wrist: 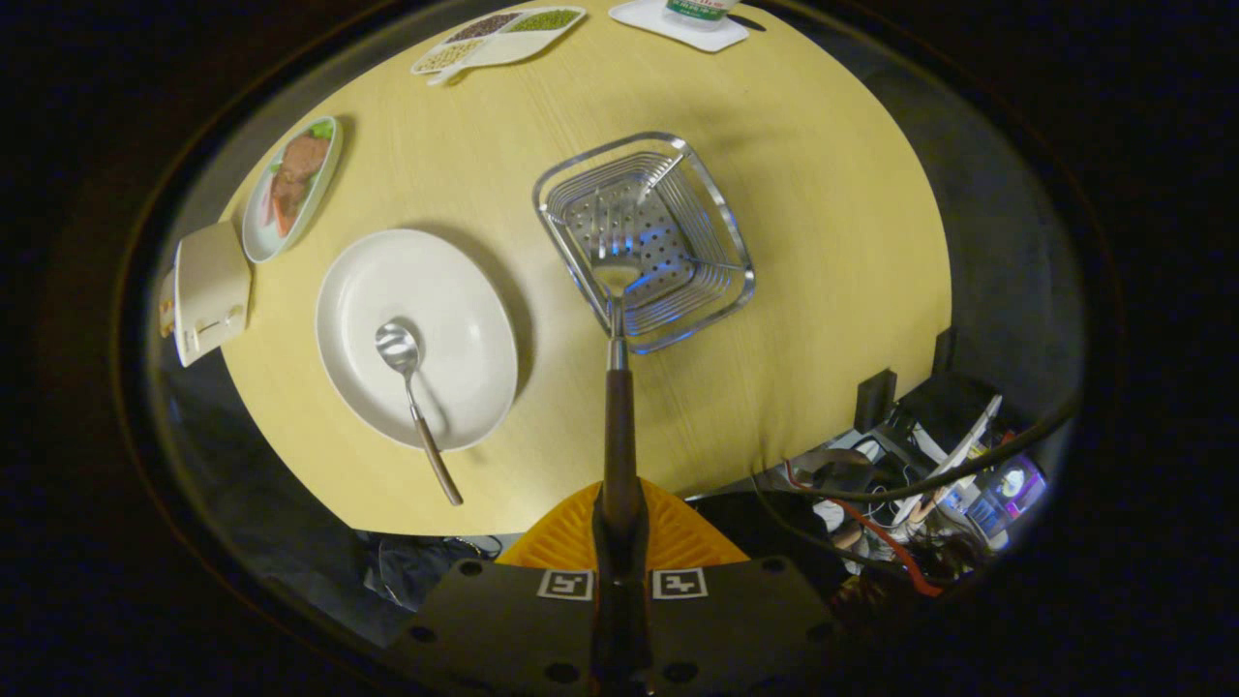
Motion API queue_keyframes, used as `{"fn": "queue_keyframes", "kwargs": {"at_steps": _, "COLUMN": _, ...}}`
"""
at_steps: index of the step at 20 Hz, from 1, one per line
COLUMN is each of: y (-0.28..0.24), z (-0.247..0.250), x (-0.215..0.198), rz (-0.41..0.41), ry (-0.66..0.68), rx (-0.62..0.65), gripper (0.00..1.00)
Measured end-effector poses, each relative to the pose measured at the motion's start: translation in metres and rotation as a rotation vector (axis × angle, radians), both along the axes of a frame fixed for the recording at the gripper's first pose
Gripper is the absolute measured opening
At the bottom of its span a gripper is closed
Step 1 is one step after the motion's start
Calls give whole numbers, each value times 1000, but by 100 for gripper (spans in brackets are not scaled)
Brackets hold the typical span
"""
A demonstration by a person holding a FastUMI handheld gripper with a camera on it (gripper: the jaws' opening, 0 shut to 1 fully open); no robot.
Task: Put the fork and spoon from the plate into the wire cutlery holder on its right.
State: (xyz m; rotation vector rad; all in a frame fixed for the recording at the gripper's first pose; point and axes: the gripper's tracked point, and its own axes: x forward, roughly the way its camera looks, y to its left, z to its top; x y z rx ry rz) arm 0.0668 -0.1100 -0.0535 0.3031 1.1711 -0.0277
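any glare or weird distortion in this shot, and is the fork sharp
Gripper view: fisheye bends the table edge into a curve; bluish glints on the wire cutlery holder; plate casts a soft shadow; the fork, clamped in the gripper, is fairly sharp, its tines lost against the holder's perforated floor.

From my remote view, the fork's (pixel 619 387) handle end is buried between the gripper's (pixel 619 547) orange fingers (pixel 566 537), and its tines blur into the wire holder's (pixel 716 208) perforated floor. The tray of dried beans (pixel 498 37) and the white tray (pixel 678 24) with a bottle are cut off at the table's (pixel 823 242) far side. The clutter of cables (pixel 900 484) past the table is too blurred to identify.
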Motion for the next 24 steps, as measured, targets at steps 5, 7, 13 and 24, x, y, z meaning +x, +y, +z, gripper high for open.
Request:
{"fn": "queue_keyframes", "kwargs": {"at_steps": 5, "y": -3, "z": 3, "x": 6, "rz": 24, "ry": -33, "rx": -5, "gripper": 31}}
{"fn": "queue_keyframes", "kwargs": {"at_steps": 7, "y": 2, "z": 3, "x": -1, "rz": 41, "ry": -36, "rx": 1, "gripper": 58}}
{"fn": "queue_keyframes", "kwargs": {"at_steps": 13, "y": 13, "z": 13, "x": -26, "rz": 70, "ry": -58, "rx": -13, "gripper": 99}}
{"fn": "queue_keyframes", "kwargs": {"at_steps": 24, "y": 103, "z": 12, "x": -74, "rz": 172, "ry": -113, "rx": -3, "gripper": 99}}
